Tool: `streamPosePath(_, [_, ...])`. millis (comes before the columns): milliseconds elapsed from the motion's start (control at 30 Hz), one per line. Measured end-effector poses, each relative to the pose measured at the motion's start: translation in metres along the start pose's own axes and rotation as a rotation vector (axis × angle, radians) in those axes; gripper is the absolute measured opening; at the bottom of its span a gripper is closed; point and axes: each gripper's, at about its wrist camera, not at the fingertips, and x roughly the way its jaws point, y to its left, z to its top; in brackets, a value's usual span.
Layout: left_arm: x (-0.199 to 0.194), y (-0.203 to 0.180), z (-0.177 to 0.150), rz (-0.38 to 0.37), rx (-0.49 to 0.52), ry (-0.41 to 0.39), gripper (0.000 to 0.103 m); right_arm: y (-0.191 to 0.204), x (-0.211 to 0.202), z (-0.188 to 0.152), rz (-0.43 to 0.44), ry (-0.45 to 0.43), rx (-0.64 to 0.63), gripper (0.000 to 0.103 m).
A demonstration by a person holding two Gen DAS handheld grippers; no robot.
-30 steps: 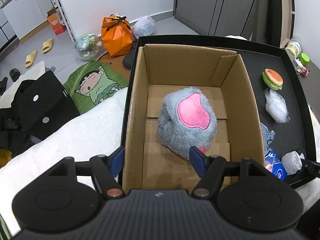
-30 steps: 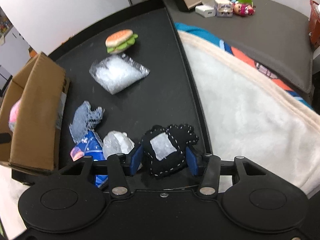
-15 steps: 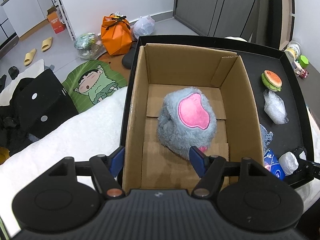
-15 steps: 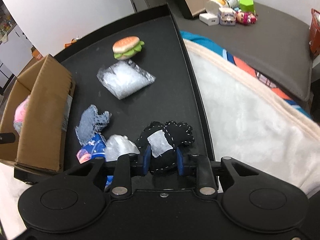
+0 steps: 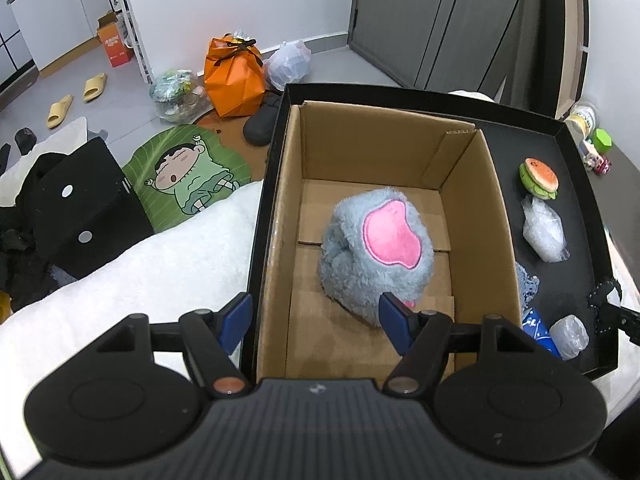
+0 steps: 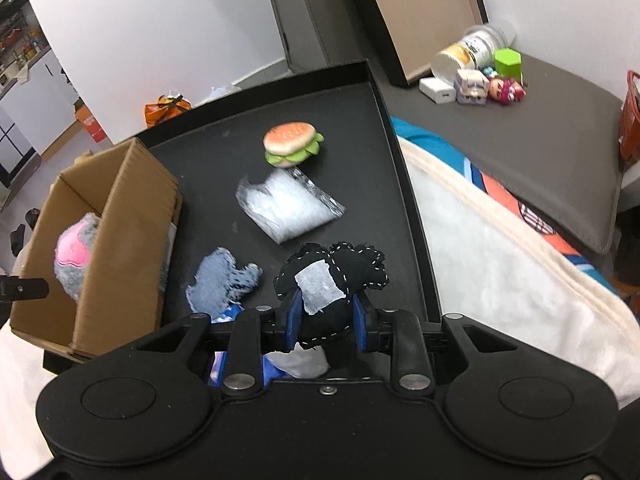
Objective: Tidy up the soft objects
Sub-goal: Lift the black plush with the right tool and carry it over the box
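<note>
My right gripper (image 6: 326, 312) is shut on a black felt toy (image 6: 340, 272) with white stitching and a white patch, held above the black tray (image 6: 360, 92). On the tray lie a burger toy (image 6: 291, 144), a clear plastic bag (image 6: 288, 208), a blue-grey fabric piece (image 6: 224, 284) and a blue packet. The cardboard box (image 5: 488, 216) holds a grey plush with a pink patch (image 5: 380, 252). My left gripper (image 5: 316, 320) is open and empty, above the box's near left corner.
The tray (image 5: 584, 200) sits on a white blanket (image 5: 120, 280). A grey surface (image 6: 540, 128) to the right carries a jar, a green cube and small figures. The floor at left has an orange bag (image 5: 234, 76), slippers and a cartoon mat.
My right gripper closed on the black felt toy and lifted it off the tray. The left gripper has stayed nearly still over the box.
</note>
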Motion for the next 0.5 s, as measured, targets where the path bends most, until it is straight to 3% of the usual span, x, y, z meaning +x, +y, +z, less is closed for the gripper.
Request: streamPosePath(500, [-0.005,0.022,-0.006,-0.014,-0.056,-0.033,0.068,0.044,-0.014,0.023,0.051,-0.069,-0.062,0.026])
